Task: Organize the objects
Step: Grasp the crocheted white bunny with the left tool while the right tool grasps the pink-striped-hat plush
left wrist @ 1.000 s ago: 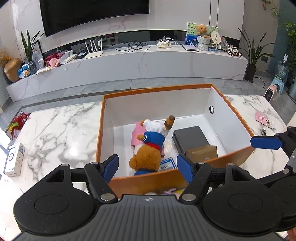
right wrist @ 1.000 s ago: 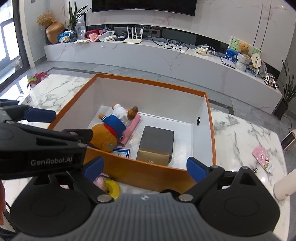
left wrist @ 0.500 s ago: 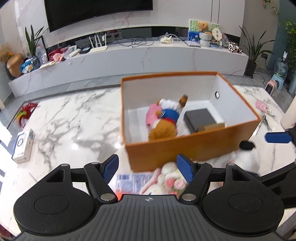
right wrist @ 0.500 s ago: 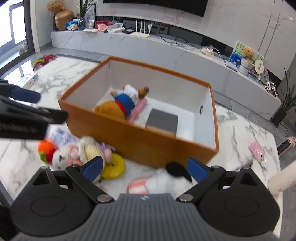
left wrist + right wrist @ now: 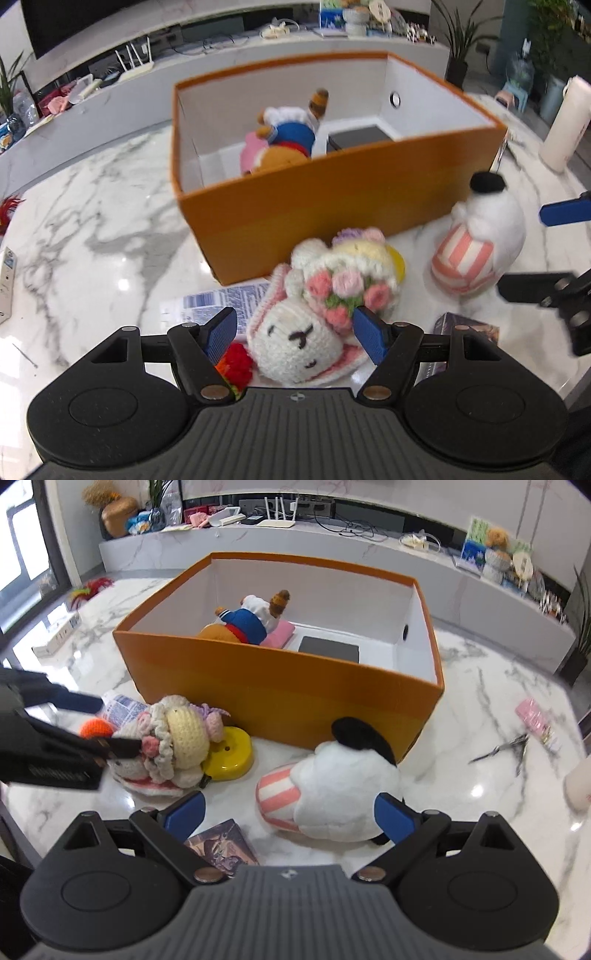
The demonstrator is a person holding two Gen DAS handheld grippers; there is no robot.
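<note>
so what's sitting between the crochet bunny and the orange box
A yellow disc lies there, tucked against the crochet bunny and short of the orange box wall; the right wrist view shows it best.

We see the marble worktop as our landmark: beyond its far edge runs a long white TV ledge carrying a white router, a tangle of cables and a golden vase. On the worktop's right side lie scissors and a pink packet; near its left edge sits a small white carton.
</note>
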